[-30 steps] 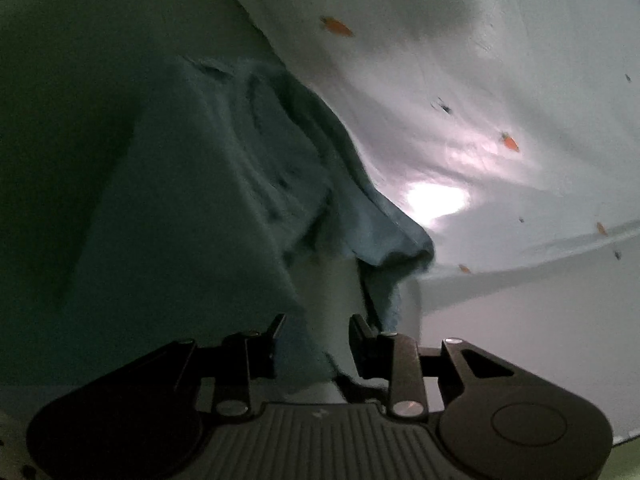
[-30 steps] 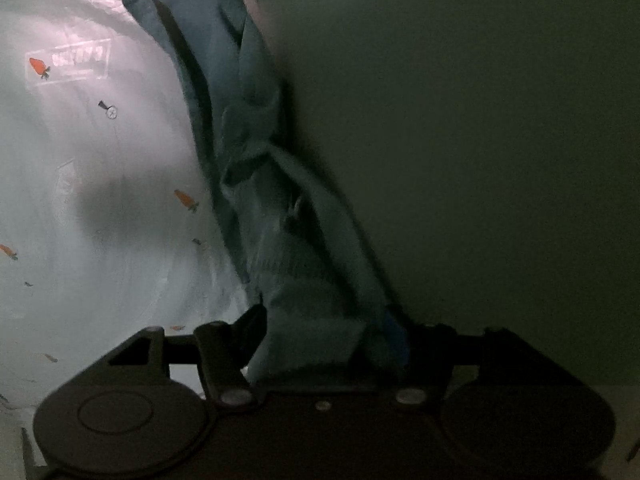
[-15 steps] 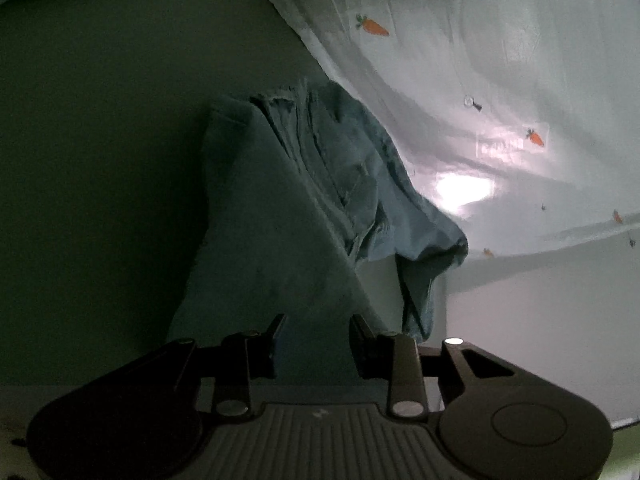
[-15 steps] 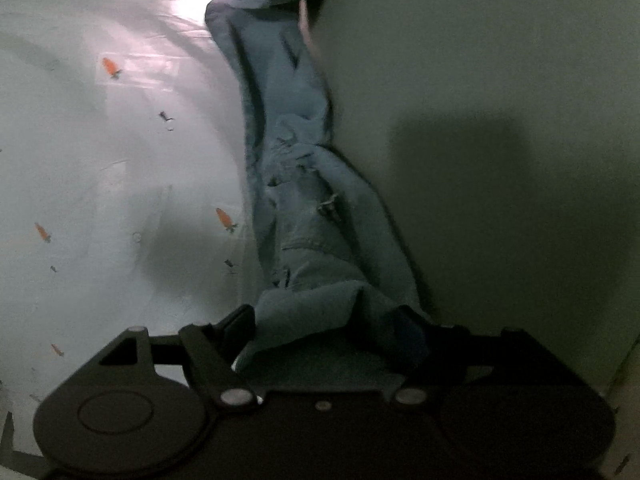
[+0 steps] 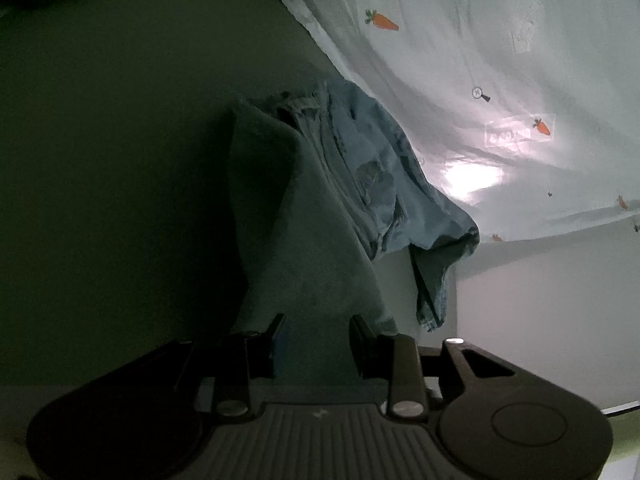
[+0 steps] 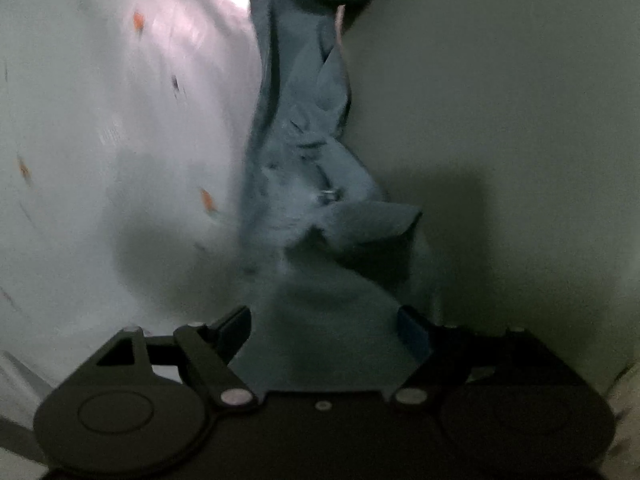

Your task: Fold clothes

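1. Left tool (image 5: 318, 322): narrow, fingers closed on a fold of the blue garment (image 5: 340, 200), cloth filling the gap between the pads.
2. From that grip, cloth rising away from the camera as a smooth dark panel, then bunching into creased folds further out.
3. One loose end hanging down on the right of the bunch, its hem dangling free and apart from the tool.
4. Behind the garment on the right: a pale sheet (image 5: 480, 40) printed with small orange carrots (image 5: 382, 21), wrinkled, with a bright glare patch just beside the bunched cloth.
5. Behind it on the left: a plain green surface (image 5: 120, 160), dark and in shadow.
6. Right tool (image 6: 324, 316): wide, jaws having just been opening, with the garment lying between the fingers but spread loosely there, not pinched.
7. In the right wrist view, garment stretched as a twisted strip from the tool to the top of the frame, along the line where sheet and green surface meet.
8. Small metal button (image 6: 330, 194) showing about halfway along the strip, beside a flap folded out to the right.
9. Right wrist view blurred, fine detail of the cloth hard to tell.
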### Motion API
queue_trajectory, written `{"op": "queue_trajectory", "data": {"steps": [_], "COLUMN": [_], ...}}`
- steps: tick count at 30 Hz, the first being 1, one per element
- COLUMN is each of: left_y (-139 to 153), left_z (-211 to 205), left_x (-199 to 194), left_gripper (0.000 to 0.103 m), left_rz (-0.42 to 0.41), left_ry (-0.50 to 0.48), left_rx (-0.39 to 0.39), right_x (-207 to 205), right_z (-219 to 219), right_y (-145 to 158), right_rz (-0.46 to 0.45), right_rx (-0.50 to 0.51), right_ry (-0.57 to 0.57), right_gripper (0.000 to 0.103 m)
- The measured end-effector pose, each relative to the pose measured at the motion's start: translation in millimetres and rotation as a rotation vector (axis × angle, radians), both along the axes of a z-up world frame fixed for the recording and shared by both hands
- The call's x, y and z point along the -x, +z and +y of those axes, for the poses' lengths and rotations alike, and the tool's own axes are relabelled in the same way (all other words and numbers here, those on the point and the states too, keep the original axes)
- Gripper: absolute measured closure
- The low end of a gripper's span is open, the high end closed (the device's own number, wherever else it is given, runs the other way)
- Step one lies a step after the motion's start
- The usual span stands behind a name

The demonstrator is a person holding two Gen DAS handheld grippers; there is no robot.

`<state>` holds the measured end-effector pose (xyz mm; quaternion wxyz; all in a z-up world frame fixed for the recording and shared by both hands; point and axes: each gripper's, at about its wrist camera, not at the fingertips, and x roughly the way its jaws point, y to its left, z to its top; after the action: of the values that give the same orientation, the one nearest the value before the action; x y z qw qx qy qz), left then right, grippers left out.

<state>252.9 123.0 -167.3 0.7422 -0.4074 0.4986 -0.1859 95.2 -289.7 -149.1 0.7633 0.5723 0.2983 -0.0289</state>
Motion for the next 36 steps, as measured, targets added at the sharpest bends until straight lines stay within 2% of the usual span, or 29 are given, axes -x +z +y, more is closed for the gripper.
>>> {"op": "queue_trajectory", "data": {"steps": [2, 3, 4, 5, 6, 7, 10, 11, 21, 26, 30, 33, 36], "left_y": [1.8, 3.0, 4.3, 5.5, 7.1, 8.8, 13.0, 14.1, 15.9, 14.7, -3.2, -19.2, -31.2], "left_z": [5.0, 7.7, 9.5, 11.3, 11.8, 12.4, 11.3, 8.8, -49.5, -82.3, -106.6, -130.4, -143.2], "left_x": [2.1, 3.5, 4.3, 5.0, 5.6, 6.1, 8.3, 9.0, 1.1, -8.3, -16.5, -22.8, -28.7], "left_gripper": [0.068, 0.068, 0.068, 0.068, 0.068, 0.068, 0.068, 0.068, 0.068, 0.067, 0.062, 0.062, 0.062], "left_rz": [-0.007, -0.01, -0.013, -0.017, -0.019, -0.022, -0.035, -0.039, -0.055, -0.079, -0.048, -0.006, 0.027], "left_ry": [0.016, 0.032, 0.047, 0.062, 0.082, 0.102, 0.159, 0.178, 0.292, 0.316, 0.327, 0.333, 0.354], "left_rx": [-0.004, -0.004, -0.003, -0.001, 0.002, 0.006, 0.02, 0.024, 0.072, 0.074, 0.113, 0.081, 0.079], "right_x": [-13.2, -20.0, -25.8, -31.2, -34.7, -36.2, -39.3, -40.0, -46.9, -53.0, -61.0, -70.4, -82.6], "right_z": [7.9, 12.6, 16.2, 19.0, 19.3, 17.0, -0.6, -4.6, -59.2, -99.2, -148.7, -168.2, -172.1], "right_y": [0.4, -1.2, -4.4, -8.3, -13.1, -16.4, -15.9, -11.3, 78.2, 100.5, 95.2, 88.8, 84.0], "right_rz": [0.045, 0.06, 0.075, 0.096, 0.128, 0.148, 0.129, 0.121, 0.0, -0.015, 0.02, 0.018, 0.01], "right_rx": [0.102, 0.137, 0.151, 0.162, 0.169, 0.177, 0.142, 0.161, 0.633, 0.805, 0.722, 0.656, 0.652], "right_ry": [0.066, 0.106, 0.141, 0.171, 0.184, 0.19, 0.195, 0.203, 0.337, 0.335, 0.27, 0.286, 0.331], "right_gripper": [0.023, 0.029, 0.046, 0.056, 0.071, 0.078, 0.091, 0.092, 0.095, 0.095, 0.094, 0.094, 0.094]}}
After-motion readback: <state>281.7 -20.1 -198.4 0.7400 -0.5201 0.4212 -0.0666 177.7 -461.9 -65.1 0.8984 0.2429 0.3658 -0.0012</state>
